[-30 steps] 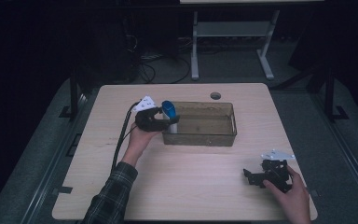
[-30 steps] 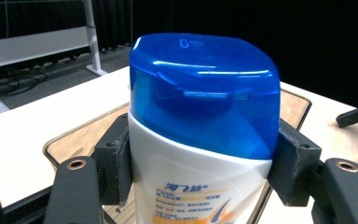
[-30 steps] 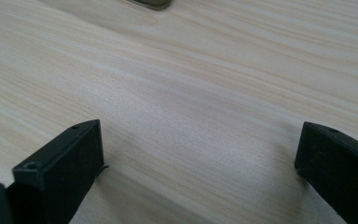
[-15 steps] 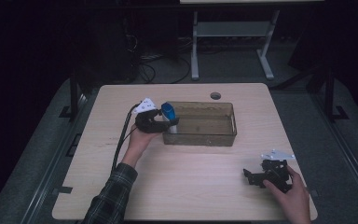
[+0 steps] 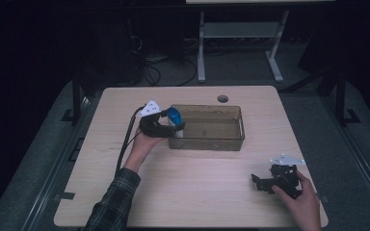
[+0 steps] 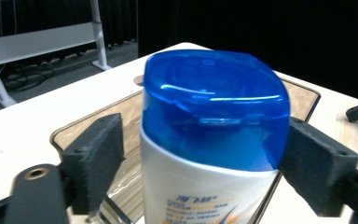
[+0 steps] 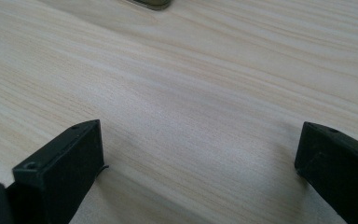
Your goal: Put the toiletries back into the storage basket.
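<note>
Wood-grain table [image 5: 197,192] seen from above, pale and rectangular, in a dark room. Nearest, by the table's front right corner, the person's right hand [image 5: 302,204] rests on the surface holding the right gripper [image 5: 262,182]; its own camera shows the two black jaws spread wide apart with only bare tabletop between them. Farther in, a plaid sleeve [image 5: 113,204] comes up from the front edge left of centre, and the left hand [image 5: 142,144] holds the left gripper [image 6: 200,161] at the left end of a clear rectangular tray [image 5: 233,139] that sits near the middle of the table, toward the back edge. Its jaws hold a white bottle with a translucent blue cap [image 6: 212,126] between them, upright, at the tray's left end; whether the bottle's base touches the tray floor cannot be told. A round cable hole [image 5: 222,98] lies by the back edge, beyond the tray.
</note>
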